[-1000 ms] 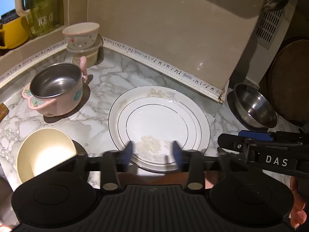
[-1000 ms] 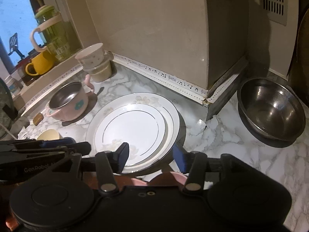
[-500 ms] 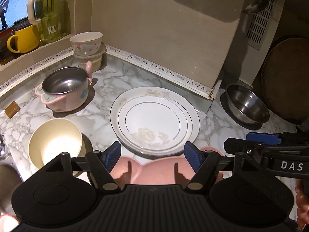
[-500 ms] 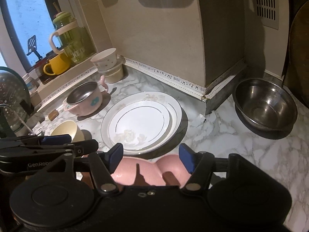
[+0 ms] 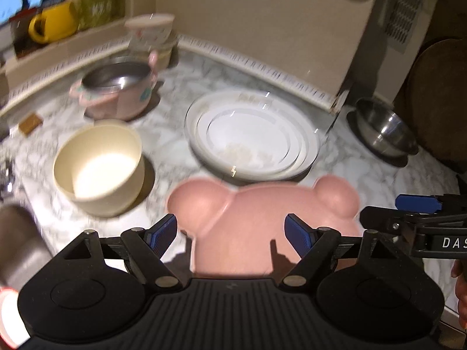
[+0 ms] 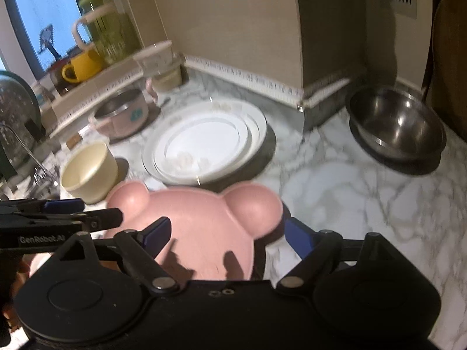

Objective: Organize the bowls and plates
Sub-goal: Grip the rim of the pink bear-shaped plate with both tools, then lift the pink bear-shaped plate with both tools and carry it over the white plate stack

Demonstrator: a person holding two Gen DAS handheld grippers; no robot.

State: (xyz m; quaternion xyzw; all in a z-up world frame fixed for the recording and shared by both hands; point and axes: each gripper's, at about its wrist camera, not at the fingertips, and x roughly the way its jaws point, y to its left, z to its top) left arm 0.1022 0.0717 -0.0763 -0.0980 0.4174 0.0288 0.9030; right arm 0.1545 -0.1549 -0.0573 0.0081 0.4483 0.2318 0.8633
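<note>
A pink bear-shaped plate (image 5: 248, 215) (image 6: 198, 218) lies flat on the marble counter right under both grippers. My left gripper (image 5: 230, 230) hangs over it with its jaws opening, the blue pads wide of the plate and not pressing it. My right gripper (image 6: 226, 232) is opening the same way above the plate's right side, nothing pinched. Beyond it sits a stack of white gold-rimmed plates (image 5: 254, 137) (image 6: 204, 143). A cream bowl (image 5: 99, 166) (image 6: 87, 172) stands to the left of the plates.
A pink pot with a steel lining (image 5: 116, 90) (image 6: 122, 113) and two stacked bowls (image 5: 151, 35) (image 6: 160, 67) fill the back left corner. A steel bowl (image 5: 382, 128) (image 6: 397, 122) sits at the right by the wall. A yellow mug (image 6: 81, 64) and green jug (image 6: 108, 29) stand on the sill.
Both grippers have drawn back from the white plates and their jaws have widened. The pink bear plate, hidden a second ago, now lies in view below them.
</note>
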